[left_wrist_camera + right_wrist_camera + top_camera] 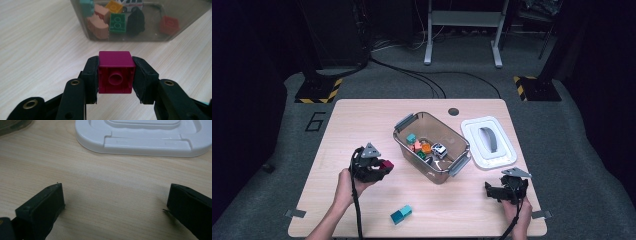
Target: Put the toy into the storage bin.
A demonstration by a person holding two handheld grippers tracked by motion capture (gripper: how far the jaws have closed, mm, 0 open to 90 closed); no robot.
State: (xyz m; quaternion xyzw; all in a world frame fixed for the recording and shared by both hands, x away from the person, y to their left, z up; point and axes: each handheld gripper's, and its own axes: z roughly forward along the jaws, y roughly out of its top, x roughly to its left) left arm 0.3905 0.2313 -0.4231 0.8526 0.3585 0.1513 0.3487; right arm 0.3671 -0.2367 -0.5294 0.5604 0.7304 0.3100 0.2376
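Observation:
My left gripper (384, 166) is shut on a magenta brick (115, 72), which hangs above the table left of the clear bin (432, 146). Both pads press the brick's sides, and its hollow underside faces the camera. Inside the bin lie several bricks: teal, peach, orange, green (117, 23), black and red (170, 24). A teal brick (401, 214) lies on the table near the front edge, below the left gripper. My right gripper (490, 190) rests low at the front right with its jaws wide open and nothing between them.
The bin's white lid (488, 141) lies flat at the right of the bin, just beyond the right gripper. A dark round hole (453, 111) sits near the table's far edge. Bare tabletop (347, 125) stretches across the left and back.

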